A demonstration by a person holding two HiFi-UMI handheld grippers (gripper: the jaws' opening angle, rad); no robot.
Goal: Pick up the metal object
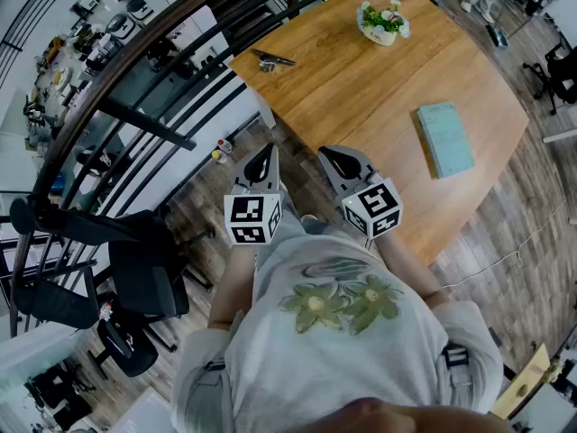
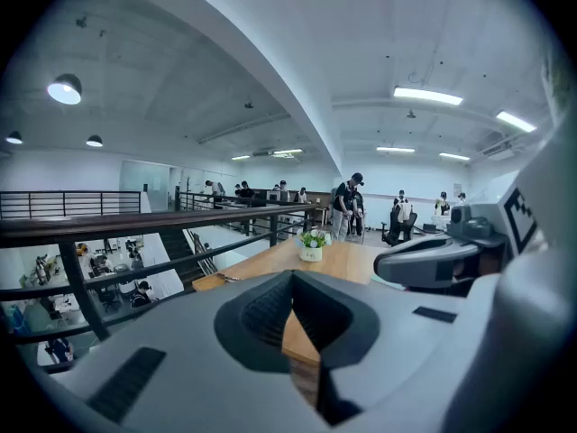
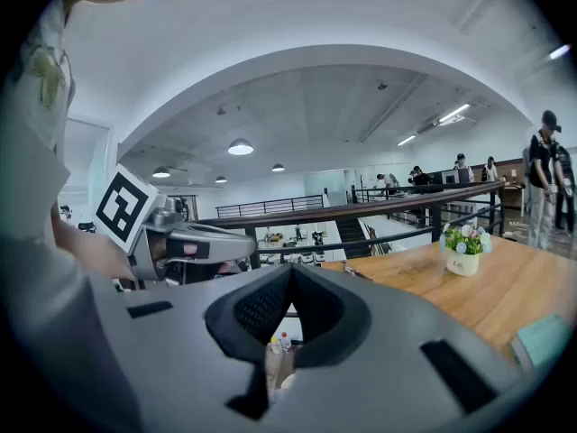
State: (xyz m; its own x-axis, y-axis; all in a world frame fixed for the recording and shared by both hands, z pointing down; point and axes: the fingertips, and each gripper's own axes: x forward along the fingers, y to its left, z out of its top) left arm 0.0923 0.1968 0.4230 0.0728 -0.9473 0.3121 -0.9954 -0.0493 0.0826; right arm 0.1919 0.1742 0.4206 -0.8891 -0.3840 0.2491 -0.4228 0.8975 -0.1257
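Mezzanine office, wooden table [image 1: 361, 88] beside the railing [image 1: 135, 70]. Metal object [image 1: 270, 60] lies on the table's far left corner, well apart from my tools. Flower pot [image 1: 382, 22] sits at the far edge, teal book [image 1: 444, 138] to the right. Left gripper [image 1: 265, 156] and right gripper [image 1: 332, 158]: jaws together, nothing between them, both off the near table edge.

**Both grippers shut, held in close**

So the left gripper [image 1: 263, 162] and right gripper [image 1: 341, 164] sit side by side just in front of the person's torso [image 1: 338, 332], near each other but not touching, both pointing forward and away from the body. Each one's jaws are pressed together at the tips, nothing between them. Forearms [image 1: 229, 287] are bent, tucked in by the sides.
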